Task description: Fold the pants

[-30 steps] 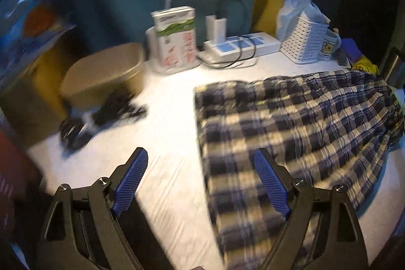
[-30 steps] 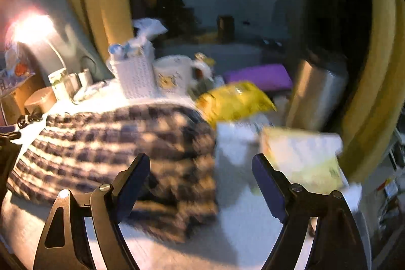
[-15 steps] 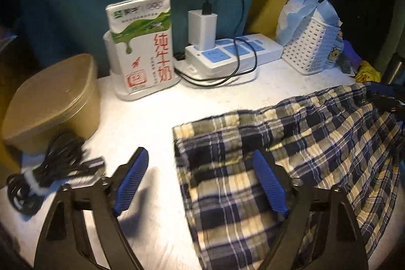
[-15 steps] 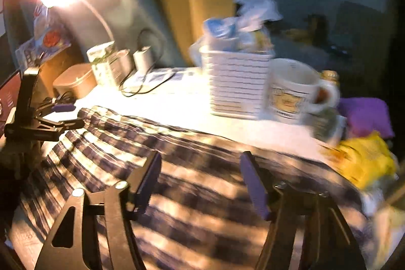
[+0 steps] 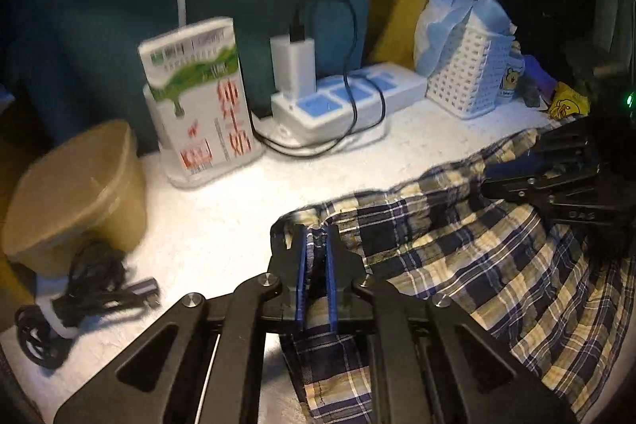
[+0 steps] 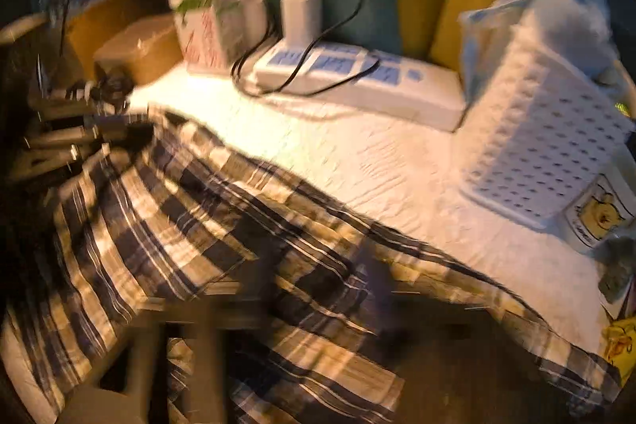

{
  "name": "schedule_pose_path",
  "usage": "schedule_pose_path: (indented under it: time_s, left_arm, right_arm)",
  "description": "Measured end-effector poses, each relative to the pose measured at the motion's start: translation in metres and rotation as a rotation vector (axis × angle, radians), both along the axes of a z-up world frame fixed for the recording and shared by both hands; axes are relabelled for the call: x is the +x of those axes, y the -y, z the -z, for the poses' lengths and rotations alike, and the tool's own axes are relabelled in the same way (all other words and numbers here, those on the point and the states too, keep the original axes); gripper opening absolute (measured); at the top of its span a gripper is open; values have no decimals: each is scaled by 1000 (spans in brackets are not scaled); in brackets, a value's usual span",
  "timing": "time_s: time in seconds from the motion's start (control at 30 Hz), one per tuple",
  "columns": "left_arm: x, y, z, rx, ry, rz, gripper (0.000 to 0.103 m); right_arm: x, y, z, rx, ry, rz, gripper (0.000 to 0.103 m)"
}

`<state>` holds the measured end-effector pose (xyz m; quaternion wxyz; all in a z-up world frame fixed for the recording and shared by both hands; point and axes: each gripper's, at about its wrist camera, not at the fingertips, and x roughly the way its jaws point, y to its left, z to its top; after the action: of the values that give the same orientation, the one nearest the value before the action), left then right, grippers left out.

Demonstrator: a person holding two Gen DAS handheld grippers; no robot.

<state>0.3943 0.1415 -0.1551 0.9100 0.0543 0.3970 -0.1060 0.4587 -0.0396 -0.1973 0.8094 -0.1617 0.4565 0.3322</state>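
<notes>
Both tools have just been closing. Left tool [image 5: 316,259] is clenched on the near corner of the pants [image 5: 457,249], which lie spread on the counter [image 5: 222,225]; right tool [image 5: 528,171] grasps the far edge. Judged: ready to fold.

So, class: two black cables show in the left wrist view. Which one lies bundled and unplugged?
The coiled cable at the table's left edge, below the brown box. The other cable runs from the white charger.

Home desk: milk carton [image 5: 198,98], power strip [image 5: 349,98], mug [image 6: 596,213].
</notes>
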Motion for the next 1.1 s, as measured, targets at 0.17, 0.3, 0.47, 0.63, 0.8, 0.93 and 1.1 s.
schedule_pose_path:
  time_s: [0.17,0.3,0.47,0.63,0.8,0.93,1.1]
  left_arm:
    - [3,1,-6,13,28,-10,7]
    - [12,-4,-6,21,29,-29,7]
    - [26,-11,3,31,8,-60,7]
    - [34,-16,9,15,-26,-92,13]
    - [20,-26,-26,0,59,-159,76]
    - [-7,-17,-53,-33,95,-145,80]
    - [-45,20,-57,-62,79,-74,81]
  right_arm:
    - [-4,-5,-9,-9,43,-23,0]
    - [4,-6,-19,-5,72,-14,0]
    - [22,-11,-18,-3,76,1,0]
    - [34,-18,-5,-20,52,40,0]
    - [24,3,-29,27,99,100,1]
    - [1,41,-53,34,153,136,49]
    - [-17,105,-66,33,199,211,96]
